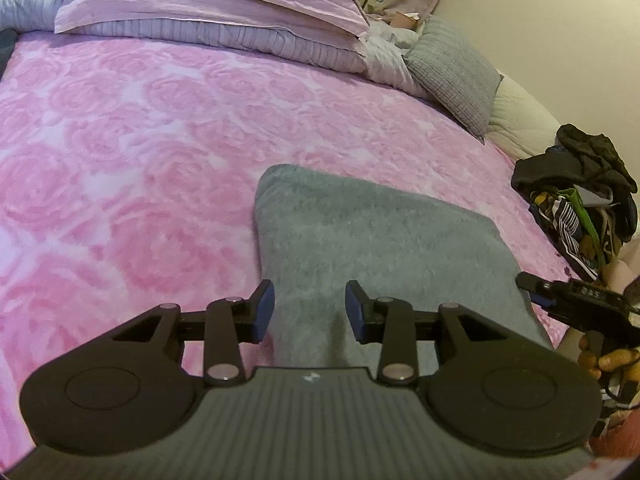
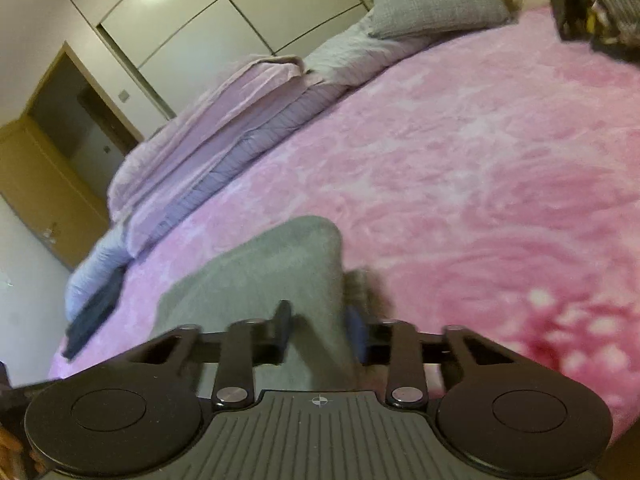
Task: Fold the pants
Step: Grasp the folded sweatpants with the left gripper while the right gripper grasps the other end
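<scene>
Grey fleece pants (image 1: 372, 236) lie folded into a flat rectangle on the pink rose-patterned bed cover (image 1: 132, 152). My left gripper (image 1: 310, 306) hovers open over the near left part of the pants, with grey cloth showing between its blue pads. In the right wrist view the same pants (image 2: 272, 264) run under my right gripper (image 2: 320, 330), which is open and straddles their right edge. The right gripper (image 1: 560, 304) also shows in the left wrist view at the pants' right side, held by a hand (image 1: 612, 360).
Folded lilac blankets and pillows (image 1: 208, 12) line the head of the bed, with a grey cushion (image 1: 452, 72) beside them. A heap of dark and striped clothes (image 1: 576, 204) sits at the right edge. A dark garment (image 2: 96, 312) lies at the far left. White wardrobe doors (image 2: 192, 20) stand behind.
</scene>
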`<control>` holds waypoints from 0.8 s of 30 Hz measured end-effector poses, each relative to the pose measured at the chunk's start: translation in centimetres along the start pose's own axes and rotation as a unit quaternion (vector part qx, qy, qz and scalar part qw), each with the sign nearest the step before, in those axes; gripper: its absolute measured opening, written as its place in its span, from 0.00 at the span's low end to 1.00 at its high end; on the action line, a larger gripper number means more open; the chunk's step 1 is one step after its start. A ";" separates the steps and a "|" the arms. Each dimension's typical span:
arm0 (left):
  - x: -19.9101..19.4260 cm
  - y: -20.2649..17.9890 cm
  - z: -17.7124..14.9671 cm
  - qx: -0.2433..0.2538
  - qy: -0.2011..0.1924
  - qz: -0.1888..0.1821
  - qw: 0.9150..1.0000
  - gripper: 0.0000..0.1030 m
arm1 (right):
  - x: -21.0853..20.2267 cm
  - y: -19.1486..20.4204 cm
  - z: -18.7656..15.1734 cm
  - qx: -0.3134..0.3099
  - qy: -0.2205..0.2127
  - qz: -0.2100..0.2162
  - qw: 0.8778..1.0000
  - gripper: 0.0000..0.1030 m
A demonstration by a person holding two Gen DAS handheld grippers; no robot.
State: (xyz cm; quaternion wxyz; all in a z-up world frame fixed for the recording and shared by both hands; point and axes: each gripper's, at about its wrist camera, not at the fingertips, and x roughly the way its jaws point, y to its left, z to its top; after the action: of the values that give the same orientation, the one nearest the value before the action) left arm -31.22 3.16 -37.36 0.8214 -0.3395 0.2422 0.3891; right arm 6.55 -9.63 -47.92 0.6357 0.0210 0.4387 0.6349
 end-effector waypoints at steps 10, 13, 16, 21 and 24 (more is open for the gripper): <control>1.9 -0.8 0.6 0.015 -0.001 0.012 1.000 0.32 | -1.1 1.0 -0.3 -0.030 -0.053 -0.018 0.998 0.06; 1.8 -0.8 0.6 0.009 -0.001 0.007 1.000 0.32 | 0.6 -1.2 -1.4 0.039 -0.041 -0.048 0.997 0.07; 1.2 -0.5 0.6 0.013 0.000 0.008 1.000 0.33 | 0.9 -0.1 -1.2 0.022 -0.043 -0.073 0.996 0.09; 0.9 1.6 0.4 -0.027 0.021 -0.025 0.999 0.54 | -0.9 -2.5 -0.3 0.092 -0.019 -0.037 0.995 0.59; 1.4 3.4 0.1 -0.082 0.043 -0.070 0.993 0.62 | -2.0 -4.8 -0.8 0.157 0.006 0.027 0.987 0.69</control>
State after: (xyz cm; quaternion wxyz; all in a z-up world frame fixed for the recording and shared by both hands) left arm -33.11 5.50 -39.47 0.8048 -0.4384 0.2197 0.3344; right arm 10.27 -12.65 -50.16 0.6044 0.1293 0.5360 0.5751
